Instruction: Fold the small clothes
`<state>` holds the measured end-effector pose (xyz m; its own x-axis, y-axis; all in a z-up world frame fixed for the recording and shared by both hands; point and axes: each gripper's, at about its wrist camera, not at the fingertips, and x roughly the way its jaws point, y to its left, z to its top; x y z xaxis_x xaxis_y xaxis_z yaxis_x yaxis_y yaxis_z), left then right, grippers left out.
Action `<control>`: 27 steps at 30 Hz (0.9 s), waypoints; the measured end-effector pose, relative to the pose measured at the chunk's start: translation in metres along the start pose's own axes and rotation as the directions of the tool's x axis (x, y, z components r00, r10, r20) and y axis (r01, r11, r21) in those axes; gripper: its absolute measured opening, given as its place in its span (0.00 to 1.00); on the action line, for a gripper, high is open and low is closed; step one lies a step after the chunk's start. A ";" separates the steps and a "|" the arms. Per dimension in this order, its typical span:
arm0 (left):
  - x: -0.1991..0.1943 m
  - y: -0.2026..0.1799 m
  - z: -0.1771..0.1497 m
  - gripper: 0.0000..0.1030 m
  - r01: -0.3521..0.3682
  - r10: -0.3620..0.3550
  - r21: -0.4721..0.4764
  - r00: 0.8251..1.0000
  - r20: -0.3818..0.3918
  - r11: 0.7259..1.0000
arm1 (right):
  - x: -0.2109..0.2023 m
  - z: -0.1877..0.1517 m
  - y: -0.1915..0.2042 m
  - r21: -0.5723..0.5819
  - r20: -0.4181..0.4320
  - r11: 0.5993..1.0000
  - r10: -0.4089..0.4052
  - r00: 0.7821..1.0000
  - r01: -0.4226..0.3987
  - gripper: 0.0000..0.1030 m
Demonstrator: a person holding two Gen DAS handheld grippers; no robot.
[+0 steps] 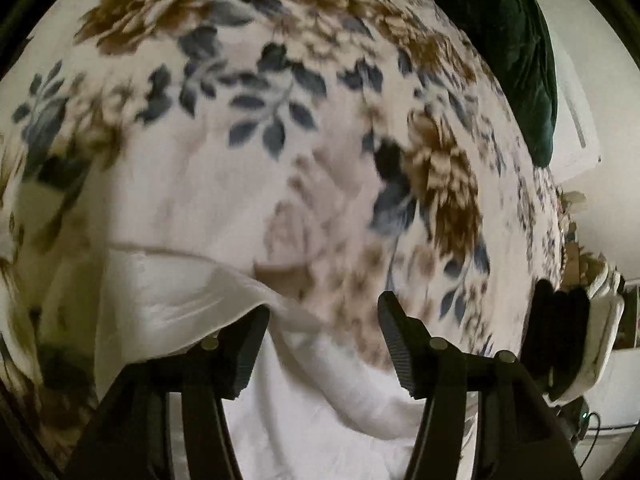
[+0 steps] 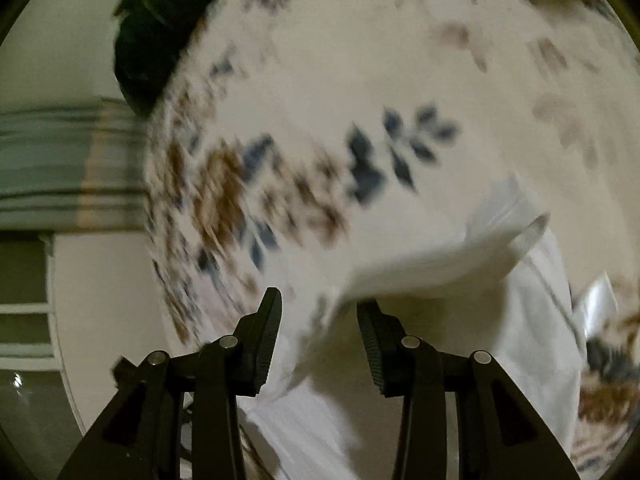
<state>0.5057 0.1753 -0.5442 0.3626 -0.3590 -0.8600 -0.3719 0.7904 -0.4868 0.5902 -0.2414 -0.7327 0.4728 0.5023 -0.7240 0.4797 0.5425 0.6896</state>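
A small white garment [image 1: 304, 396] lies on a floral blanket [image 1: 248, 168]. In the left wrist view my left gripper [image 1: 324, 312] is open just above it, with a raised fold of the white cloth [image 1: 172, 292] draped over the left finger [image 1: 248, 344]. In the right wrist view my right gripper [image 2: 318, 304] is open over the same white garment [image 2: 532, 320]. A lifted edge of the cloth [image 2: 432, 268] hangs over the right finger [image 2: 376, 344]. Both views are blurred by motion.
The floral blanket [image 2: 360, 92] covers a bed. A dark green cushion [image 1: 516, 52] lies at its far edge, also in the right wrist view [image 2: 156, 32]. My other gripper's body [image 1: 572, 332] shows at the right edge. A wall and window [image 2: 28, 280] lie at left.
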 end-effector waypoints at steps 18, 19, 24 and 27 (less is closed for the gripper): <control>-0.038 0.037 -0.021 0.52 -0.204 0.193 0.159 0.978 0.083 0.966 | -0.040 0.020 -0.046 -0.134 0.108 0.917 -0.363 0.926 0.375 0.54; -0.039 0.036 -0.020 0.52 -0.211 0.199 0.159 0.976 0.091 0.964 | -0.028 0.022 -0.045 -0.149 0.094 0.908 -0.381 0.920 0.391 0.54; -0.035 0.032 -0.015 0.52 -0.242 0.227 0.187 0.969 0.098 0.952 | -0.003 0.023 -0.035 -0.306 0.107 0.832 -0.453 0.885 0.463 0.03; -0.017 0.031 -0.008 0.52 -0.282 0.269 0.215 0.959 0.085 0.935 | -0.029 0.029 -0.040 -0.225 0.195 0.845 -0.448 0.872 0.485 0.03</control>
<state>0.4808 0.2021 -0.5461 0.3206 -0.0890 -0.9430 -0.2658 0.9471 -0.1797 0.5790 -0.2975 -0.7389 0.3416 0.0633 -0.9377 0.4681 0.8537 0.2282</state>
